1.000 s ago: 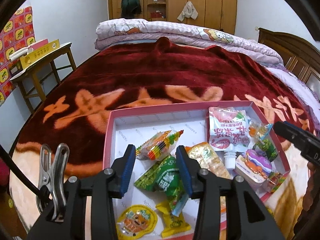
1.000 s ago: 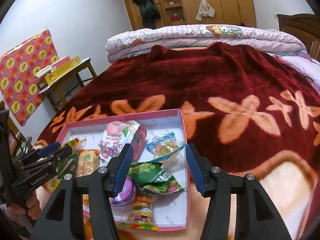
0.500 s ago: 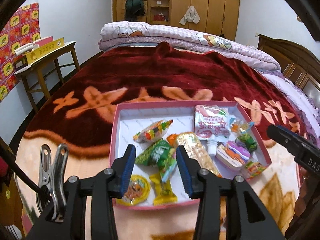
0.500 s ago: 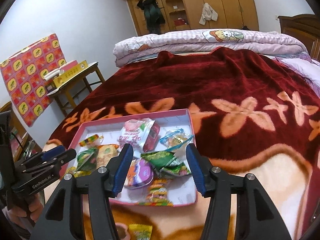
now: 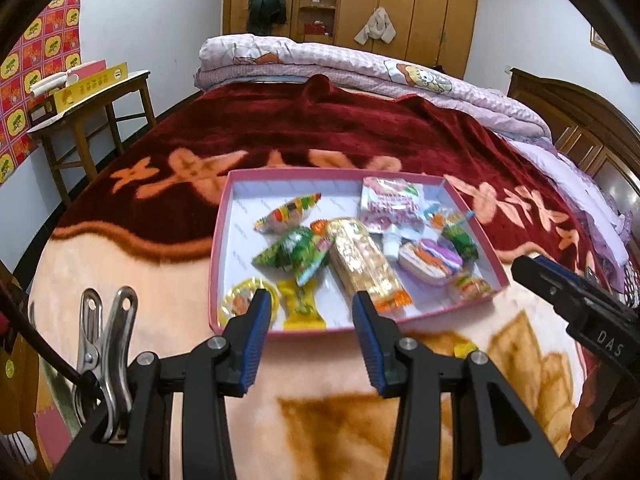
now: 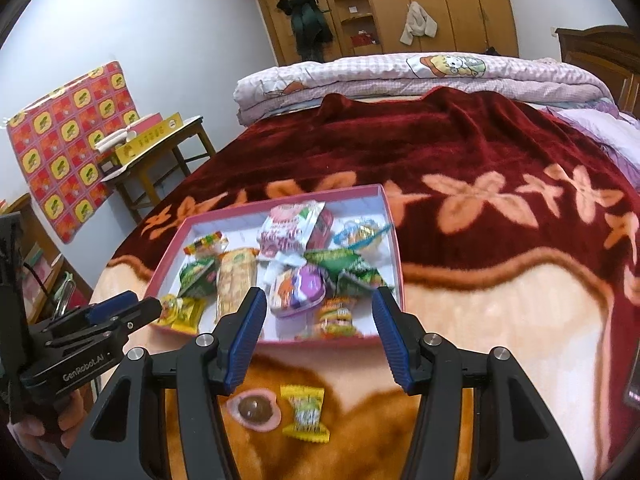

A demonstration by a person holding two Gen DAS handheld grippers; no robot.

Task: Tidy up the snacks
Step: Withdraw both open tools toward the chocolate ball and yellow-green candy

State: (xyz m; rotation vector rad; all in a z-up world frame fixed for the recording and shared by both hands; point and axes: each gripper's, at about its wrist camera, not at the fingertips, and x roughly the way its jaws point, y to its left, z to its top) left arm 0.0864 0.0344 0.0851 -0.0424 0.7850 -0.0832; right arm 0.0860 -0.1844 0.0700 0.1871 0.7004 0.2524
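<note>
Motion blur smears the print on most wrappers in the pink box (image 5: 218,240), so no label can be read, and the snacks overlap, each hiding part of the next. The long golden packet (image 5: 362,264) lies in the middle, a green bag (image 5: 294,250) touching its left side, and a purple cup (image 6: 298,290) is half covered by neighbours. Outside the box, near its front edge, a yellow candy (image 6: 306,412) and a round brown sweet (image 6: 254,408) lie on the blanket (image 6: 500,312), partly cut by the right gripper (image 6: 318,320), whose jaws stand apart and empty. The left gripper (image 5: 308,320) is likewise parted, holding nothing. Behind are a rolled quilt (image 5: 360,68), wooden wardrobes (image 6: 420,4) and a side table (image 5: 88,100).
</note>
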